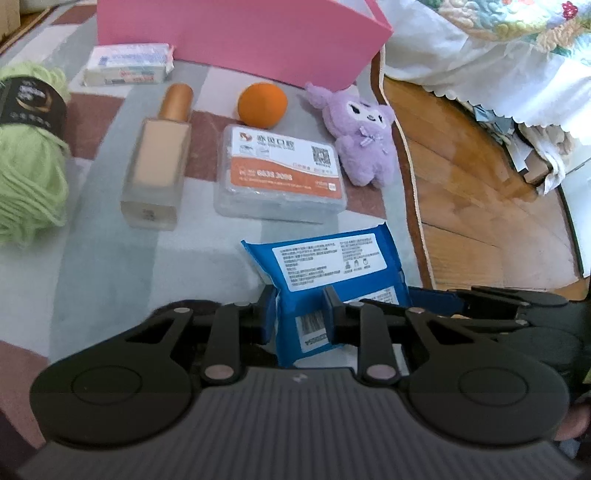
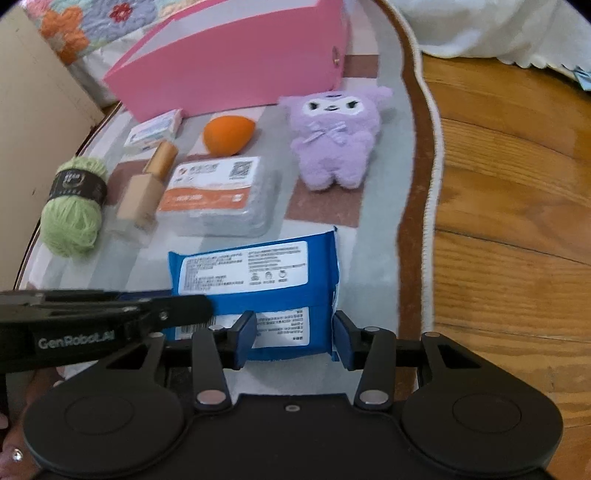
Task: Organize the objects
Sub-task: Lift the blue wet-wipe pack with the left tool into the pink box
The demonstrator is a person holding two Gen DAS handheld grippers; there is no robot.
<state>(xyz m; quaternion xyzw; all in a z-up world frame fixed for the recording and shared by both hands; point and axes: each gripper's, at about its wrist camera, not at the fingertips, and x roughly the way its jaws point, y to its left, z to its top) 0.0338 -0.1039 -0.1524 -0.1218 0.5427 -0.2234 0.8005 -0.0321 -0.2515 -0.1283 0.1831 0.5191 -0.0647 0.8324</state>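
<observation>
A blue wipes pack [image 1: 325,266] [image 2: 258,273] lies on the rug. My left gripper [image 1: 299,317] is shut on its near left end. My right gripper [image 2: 293,338] is shut on its near right end. Beyond it lie a clear plastic case with an orange label [image 1: 280,173] [image 2: 218,195], a foundation bottle [image 1: 159,162] [image 2: 144,192], an orange sponge [image 1: 263,104] [image 2: 229,134], a purple plush [image 1: 364,136] [image 2: 334,136], green yarn [image 1: 29,162] [image 2: 74,206] and a white packet [image 1: 129,64] [image 2: 153,131]. A pink box [image 1: 240,33] [image 2: 236,70] stands at the back.
The rug's edge [image 2: 424,184] curves along the right, with wooden floor [image 2: 517,221] [image 1: 461,184] beyond. White bedding [image 1: 480,55] hangs at the back right. A beige panel [image 2: 33,129] stands at the left in the right wrist view.
</observation>
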